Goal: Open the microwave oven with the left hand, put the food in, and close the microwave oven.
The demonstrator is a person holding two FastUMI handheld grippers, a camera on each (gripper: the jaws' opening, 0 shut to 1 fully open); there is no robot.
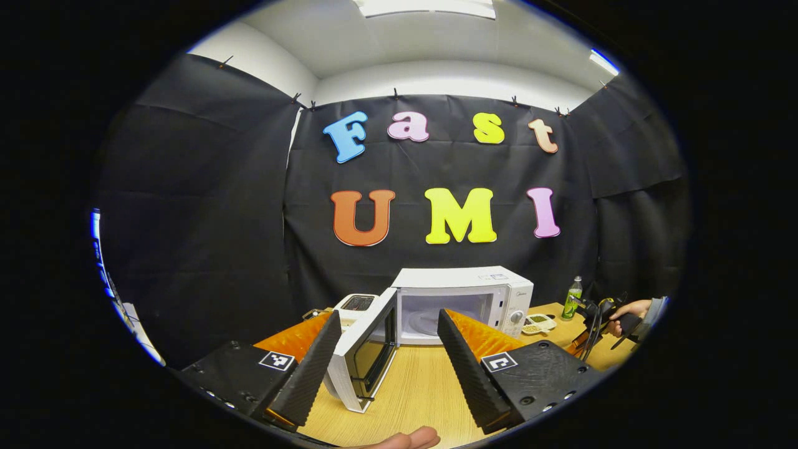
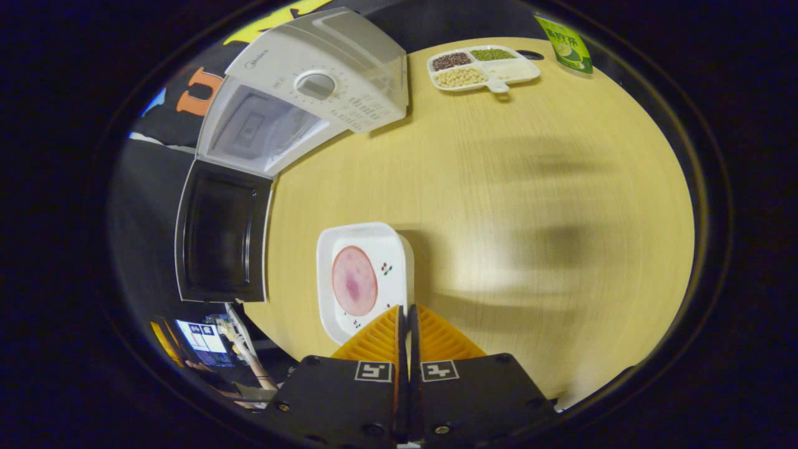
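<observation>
The white microwave (image 1: 464, 287) stands at the back of the wooden table with its door (image 1: 368, 349) swung wide to the left and its cavity bare. My left gripper (image 1: 389, 313) hangs open in front of it, fingers far apart, holding nothing. In the right gripper view the microwave (image 2: 324, 75) and its open door (image 2: 221, 240) lie to the left. My right gripper (image 2: 408, 310) is shut on the rim of a white square plate (image 2: 386, 249) that carries a round pink slice of food (image 2: 354, 280). A hand holds that gripper (image 1: 601, 312) at the far right.
A divided tray of beans (image 2: 483, 67) and a green bottle (image 2: 564, 43) stand right of the microwave, seen too as tray (image 1: 539, 323) and bottle (image 1: 572, 298). A small white appliance (image 1: 355, 304) sits left of the microwave. The wooden table (image 2: 530, 187) stretches to the right.
</observation>
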